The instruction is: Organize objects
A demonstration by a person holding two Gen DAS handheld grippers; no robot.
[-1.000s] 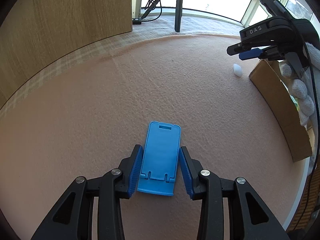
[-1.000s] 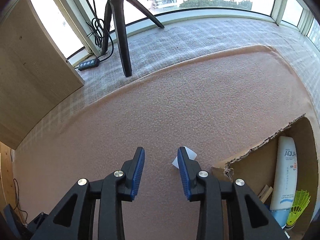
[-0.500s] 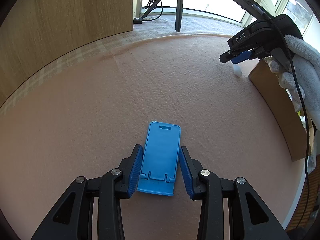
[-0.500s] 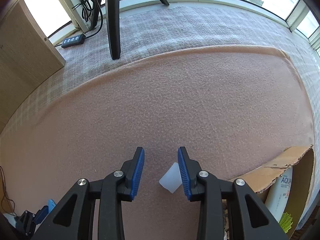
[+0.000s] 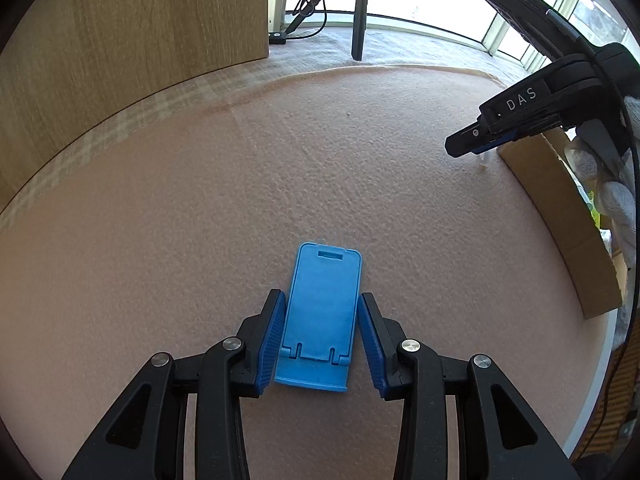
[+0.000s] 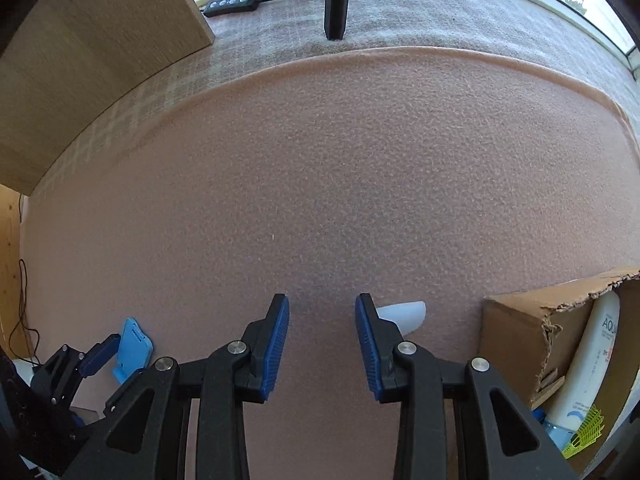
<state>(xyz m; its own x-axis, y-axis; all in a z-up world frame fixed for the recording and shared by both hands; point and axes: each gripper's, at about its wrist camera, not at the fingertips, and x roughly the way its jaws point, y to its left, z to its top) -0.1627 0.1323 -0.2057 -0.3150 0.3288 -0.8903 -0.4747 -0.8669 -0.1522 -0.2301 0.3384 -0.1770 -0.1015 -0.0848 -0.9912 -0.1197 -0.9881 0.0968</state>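
Note:
A blue phone stand (image 5: pixel 324 304) lies on the pink blanket (image 5: pixel 240 200) between my left gripper (image 5: pixel 322 300) fingers, whose pads sit against its long sides. The right wrist view shows that stand (image 6: pixel 134 344) and the left gripper (image 6: pixel 100 354) at the lower left. My right gripper (image 6: pixel 322 304) points down at the blanket, open, with nothing between its fingers. A small white piece (image 6: pixel 404 312) lies just outside its right finger. In the left wrist view the right gripper (image 5: pixel 472 142) hangs over the white piece (image 5: pixel 484 160), held by a gloved hand (image 5: pixel 612 192).
An open cardboard box (image 6: pixel 520 328) stands at the blanket's right edge, holding a sunscreen bottle (image 6: pixel 592 360) and a yellow-green shuttlecock (image 6: pixel 584 428). A wooden panel (image 5: pixel 120 40) rises at the left. A tripod leg (image 6: pixel 336 0) and a power strip (image 6: pixel 232 2) stand near the window.
My right gripper tipped downward and sank toward the blanket; the white piece went from between its fingers to outside the right finger. The left gripper and the stand kept still.

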